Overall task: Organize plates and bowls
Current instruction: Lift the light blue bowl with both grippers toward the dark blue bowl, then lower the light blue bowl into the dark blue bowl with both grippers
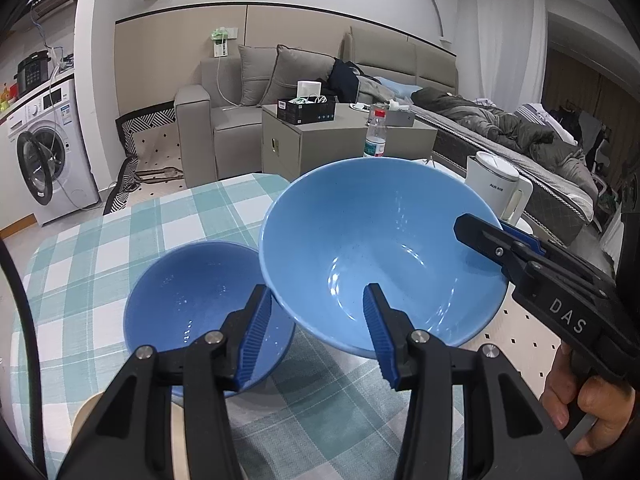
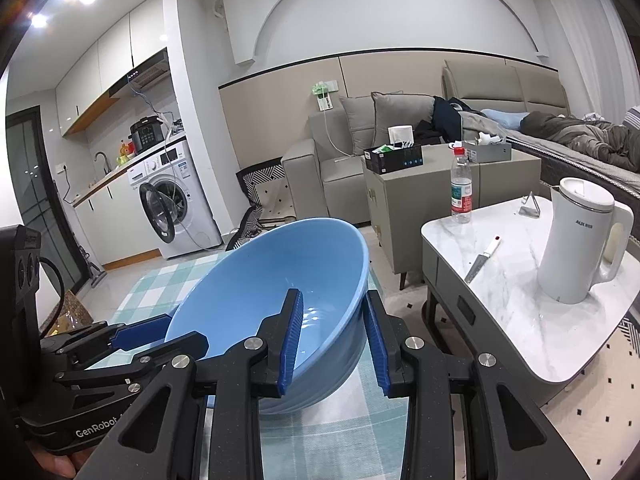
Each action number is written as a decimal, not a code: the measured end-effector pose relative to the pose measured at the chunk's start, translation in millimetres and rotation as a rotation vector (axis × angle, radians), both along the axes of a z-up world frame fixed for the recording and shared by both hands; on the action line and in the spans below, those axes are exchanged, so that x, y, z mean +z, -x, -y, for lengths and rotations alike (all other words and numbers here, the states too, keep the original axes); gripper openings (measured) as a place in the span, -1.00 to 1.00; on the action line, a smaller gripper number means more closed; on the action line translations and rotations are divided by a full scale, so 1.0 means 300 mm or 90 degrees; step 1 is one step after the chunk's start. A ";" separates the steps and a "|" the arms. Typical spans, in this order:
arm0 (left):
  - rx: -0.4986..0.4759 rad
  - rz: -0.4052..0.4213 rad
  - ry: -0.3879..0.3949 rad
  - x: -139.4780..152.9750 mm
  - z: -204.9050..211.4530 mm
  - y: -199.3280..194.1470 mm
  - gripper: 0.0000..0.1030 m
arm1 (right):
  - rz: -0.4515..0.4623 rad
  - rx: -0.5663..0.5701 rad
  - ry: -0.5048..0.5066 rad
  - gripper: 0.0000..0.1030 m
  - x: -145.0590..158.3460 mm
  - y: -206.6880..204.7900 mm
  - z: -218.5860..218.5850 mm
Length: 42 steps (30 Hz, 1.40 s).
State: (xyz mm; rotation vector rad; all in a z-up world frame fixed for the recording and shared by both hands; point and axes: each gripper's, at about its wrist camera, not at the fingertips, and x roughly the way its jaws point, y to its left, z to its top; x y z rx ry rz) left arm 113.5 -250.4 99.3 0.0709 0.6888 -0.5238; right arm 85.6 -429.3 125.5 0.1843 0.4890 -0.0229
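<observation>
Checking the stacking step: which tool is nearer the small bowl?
Left. The left tool grips the big bowl right above the small bowl; the right tool holds the far rim.

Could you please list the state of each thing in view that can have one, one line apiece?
Large light blue bowl: empty, tilted, lifted, gripped at its rim from two sides.
Small darker blue bowl: empty, upright on the checked tablecloth.
Left tongs: closed on the large bowl's near rim.
Right tongs: closed on the large bowl's rim.
Washing machine: door open.
Water bottle: upright, capped.
Kettle: upright, lid on.
</observation>
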 end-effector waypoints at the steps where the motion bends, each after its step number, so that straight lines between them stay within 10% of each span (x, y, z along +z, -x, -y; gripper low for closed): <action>1: 0.002 0.002 0.001 0.002 -0.008 0.001 -0.09 | 0.003 0.001 0.000 -0.38 0.001 -0.001 -0.005; 42: 0.110 0.047 0.018 -0.015 -0.289 -0.035 -0.09 | -0.008 0.095 0.046 -0.38 -0.107 -0.156 -0.277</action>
